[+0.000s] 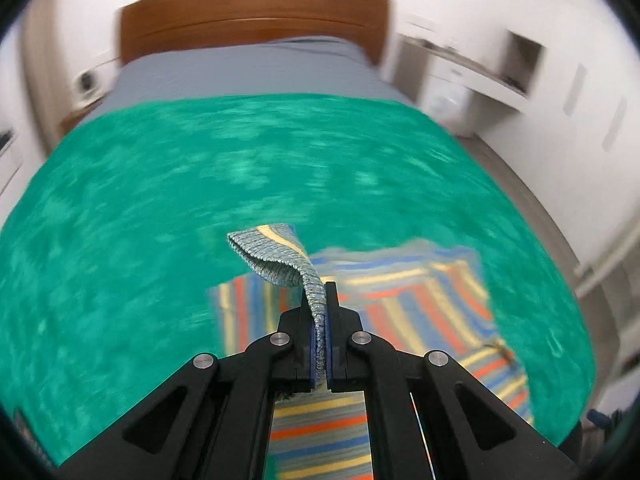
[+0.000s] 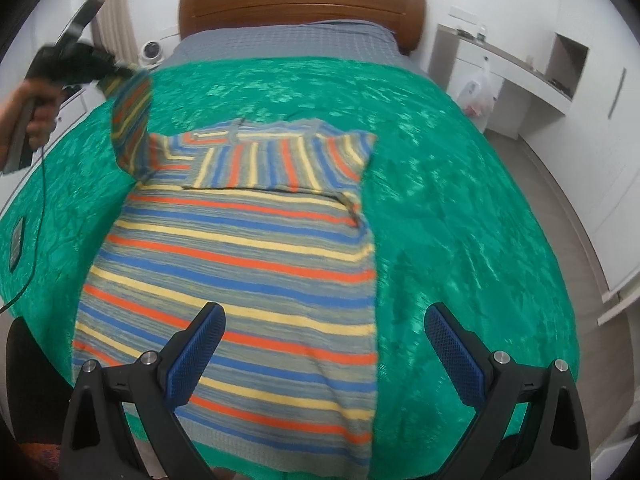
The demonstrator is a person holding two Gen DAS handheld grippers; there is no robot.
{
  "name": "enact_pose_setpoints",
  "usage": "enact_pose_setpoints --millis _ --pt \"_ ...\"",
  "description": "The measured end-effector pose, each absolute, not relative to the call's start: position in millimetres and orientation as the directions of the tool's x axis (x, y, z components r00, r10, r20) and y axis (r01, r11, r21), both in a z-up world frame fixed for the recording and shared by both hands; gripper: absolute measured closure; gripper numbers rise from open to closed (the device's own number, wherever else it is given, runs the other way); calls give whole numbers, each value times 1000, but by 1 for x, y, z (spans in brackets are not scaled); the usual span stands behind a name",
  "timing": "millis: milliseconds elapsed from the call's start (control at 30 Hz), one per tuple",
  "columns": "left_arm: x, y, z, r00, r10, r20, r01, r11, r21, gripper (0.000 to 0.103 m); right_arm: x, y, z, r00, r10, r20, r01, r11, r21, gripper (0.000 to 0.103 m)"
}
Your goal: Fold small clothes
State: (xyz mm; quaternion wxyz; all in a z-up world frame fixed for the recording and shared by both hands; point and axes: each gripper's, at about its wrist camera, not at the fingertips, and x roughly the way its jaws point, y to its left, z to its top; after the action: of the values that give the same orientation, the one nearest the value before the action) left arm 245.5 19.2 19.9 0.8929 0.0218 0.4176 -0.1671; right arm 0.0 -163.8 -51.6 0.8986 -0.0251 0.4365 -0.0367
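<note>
A striped knit sweater [image 2: 240, 256] in orange, blue, yellow and grey lies flat on the green blanket [image 2: 460, 200]. One sleeve is folded across its chest. My left gripper [image 1: 320, 292] is shut on the other sleeve, whose ribbed cuff [image 1: 268, 256] sticks up past the fingertips. In the right wrist view a hand [image 2: 38, 120] holds that left gripper [image 2: 120, 72] high at the upper left, with the lifted sleeve [image 2: 132, 120] hanging from it. My right gripper [image 2: 324, 309] is open, hovering over the sweater's lower right edge with nothing between its fingers.
The blanket covers a bed with a grey sheet and a wooden headboard [image 2: 300, 4]. A thin black cable [image 2: 40, 220] and a small dark flat object [image 2: 17, 240] lie on the blanket's left side. A white shelf unit [image 2: 520, 68] and a plastic bag [image 2: 478, 92] stand at the right.
</note>
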Motion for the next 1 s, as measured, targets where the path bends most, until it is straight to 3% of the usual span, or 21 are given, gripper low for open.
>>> enact_pose_setpoints --millis 100,167,233,333,400,600,733,1000 --pt "247 -30 -8 510 -340 -790 400 907 -132 100 -6 -181 -57 604 -112 -789 85 993 -76 4" --pt "255 -64 -44 384 -383 -840 439 876 -199 87 -10 -191 -61 596 -127 -793 111 991 -75 4" --pt "254 -82 -67 312 -389 -867 437 869 -233 38 -11 -201 -65 585 -138 -799 134 988 -73 4" --pt "242 -72 -77 352 -411 -841 409 876 -257 26 -14 -215 -68 578 -154 -801 169 983 -67 4" --pt "234 -49 -80 385 -385 -839 355 901 -250 20 -15 -222 -70 576 -166 -801 186 980 -69 4" --pt "185 14 -96 463 -212 -860 286 955 -81 19 -4 -239 -87 568 -177 -804 221 974 -58 4" --pt "141 60 -104 519 -147 -842 226 974 -30 15 5 -241 -92 603 -177 -778 211 976 -59 4" --pt "96 149 -129 618 19 -786 5 1000 28 11 47 -245 -107 750 -146 -645 117 989 -88 4"
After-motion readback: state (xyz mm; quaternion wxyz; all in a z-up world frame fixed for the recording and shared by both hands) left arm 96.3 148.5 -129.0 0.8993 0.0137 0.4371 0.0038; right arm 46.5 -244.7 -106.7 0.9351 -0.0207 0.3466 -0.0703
